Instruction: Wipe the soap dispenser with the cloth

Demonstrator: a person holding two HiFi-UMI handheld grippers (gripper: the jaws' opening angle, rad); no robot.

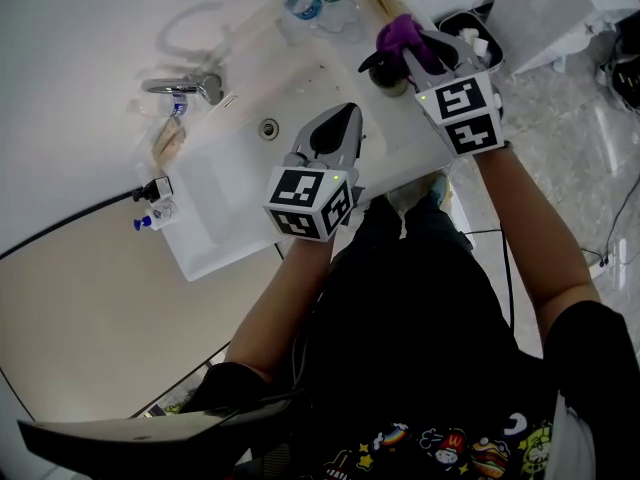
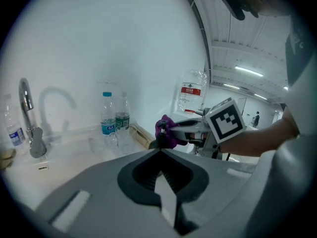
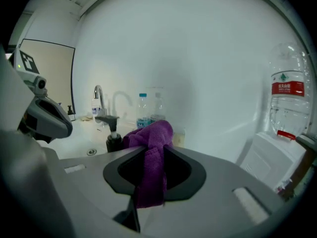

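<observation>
The soap dispenser is a dark pump bottle on the white counter to the right of the sink basin. My right gripper is shut on a purple cloth, and the cloth bunches just above and beside the dispenser. In the right gripper view the cloth hangs between the jaws of the right gripper, with the dispenser just left of it. My left gripper hovers over the basin's right part with jaws shut and nothing in them. Its own view shows the left gripper pointing at the cloth.
A chrome faucet stands at the sink's back, with the drain near it. Water bottles stand along the wall. A small blue-capped bottle sits left of the sink. A large water jug stands to the right.
</observation>
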